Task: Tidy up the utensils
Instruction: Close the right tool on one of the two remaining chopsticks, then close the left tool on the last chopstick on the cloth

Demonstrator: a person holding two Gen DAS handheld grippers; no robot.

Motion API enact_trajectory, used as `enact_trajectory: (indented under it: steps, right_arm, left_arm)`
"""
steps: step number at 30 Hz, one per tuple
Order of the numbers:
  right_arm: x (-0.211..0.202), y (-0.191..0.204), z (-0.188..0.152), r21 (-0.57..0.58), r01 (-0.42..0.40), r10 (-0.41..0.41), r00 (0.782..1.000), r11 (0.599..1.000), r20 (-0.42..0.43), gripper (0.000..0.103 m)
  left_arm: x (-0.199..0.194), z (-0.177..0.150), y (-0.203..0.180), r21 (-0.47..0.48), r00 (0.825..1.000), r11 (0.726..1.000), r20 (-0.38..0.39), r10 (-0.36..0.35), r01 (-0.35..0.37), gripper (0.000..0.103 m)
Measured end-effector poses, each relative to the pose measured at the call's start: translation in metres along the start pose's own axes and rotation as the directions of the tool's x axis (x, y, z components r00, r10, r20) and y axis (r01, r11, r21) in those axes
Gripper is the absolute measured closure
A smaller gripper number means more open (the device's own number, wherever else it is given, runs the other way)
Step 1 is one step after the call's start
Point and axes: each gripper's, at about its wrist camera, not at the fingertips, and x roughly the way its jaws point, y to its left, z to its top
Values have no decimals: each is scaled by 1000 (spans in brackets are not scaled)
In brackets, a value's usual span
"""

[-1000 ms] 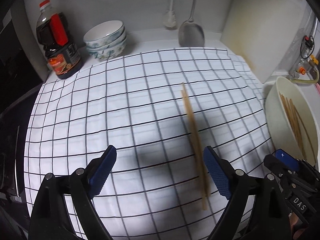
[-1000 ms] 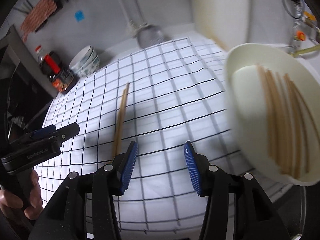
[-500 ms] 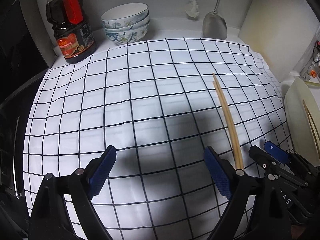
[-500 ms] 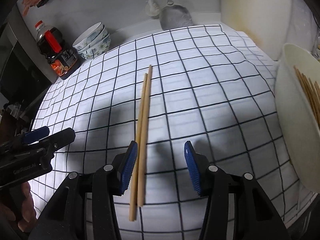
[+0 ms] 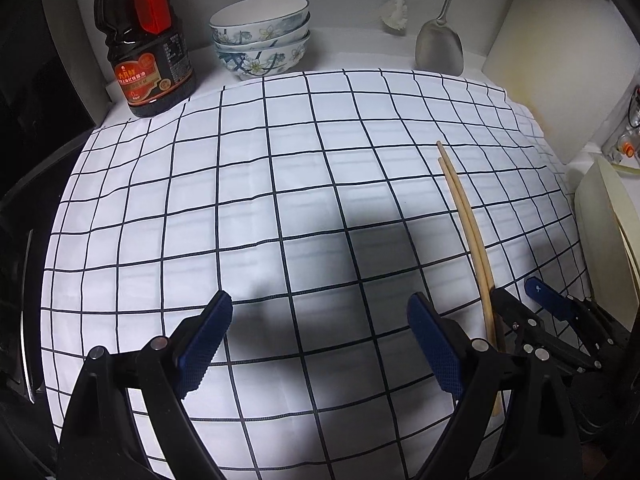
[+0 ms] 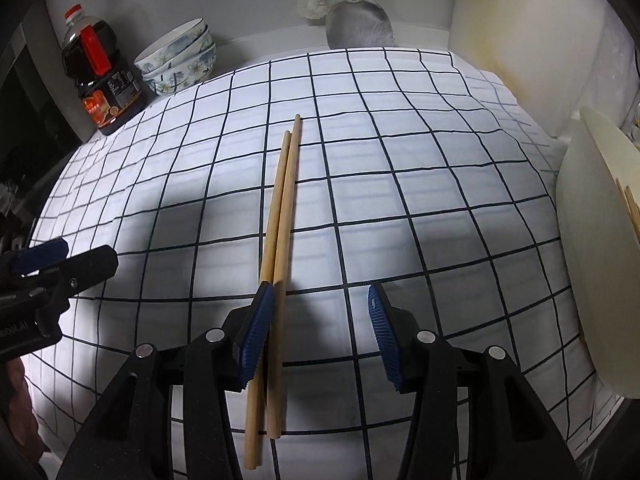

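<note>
hovering low over a pair of chopsticks (image 6: 280, 216) lying side by side on the checked cloth (image 6: 400, 200), right gripper (image 6: 320, 332) spread, left pad touching or just beside the pair, nothing pinched. left gripper (image 5: 320, 344) also spread wide and empty, off to the left over bare cloth. more chopsticks already showing in the cream bowl (image 6: 588, 208) at the right edge. judging by that: partly sorted, this pair not yet gripped, lift and transfer to the bowl probably remaining.

A checked cloth (image 5: 248, 184) covers the counter (image 5: 344, 44); chopsticks (image 6: 282, 216) lie on it.
</note>
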Motion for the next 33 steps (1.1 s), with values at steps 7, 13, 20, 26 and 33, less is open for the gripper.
enact_trajectory:
  steps: [7,13,20,26,33]
  right_arm:
    - [6,14,3,-80,41,-40,999,996,8,56]
    - [8,21,8,-129,21,-20,1000,991,7,86]
    - [5,12,5,-120,29,-27,999,992,18,97]
    - [-3,-15,-3,-47,50,-49,999,998,15,97]
    - [-13,-40,-15,10,76,-76,997,997,10,97]
  left_arm:
    - [2,-1,3,-5,1000,1000,-3,-2,2,16]
    - [2,-2,-4,6,1000,1000,2,-5,5,16]
    - [8,3,-24,23,1000,999,13,-28,27,16]
    - [17,5,-51,73,999,997,25,-38,36,16]
    - [30,9,-73,93,999,995,19,-48,46,16]
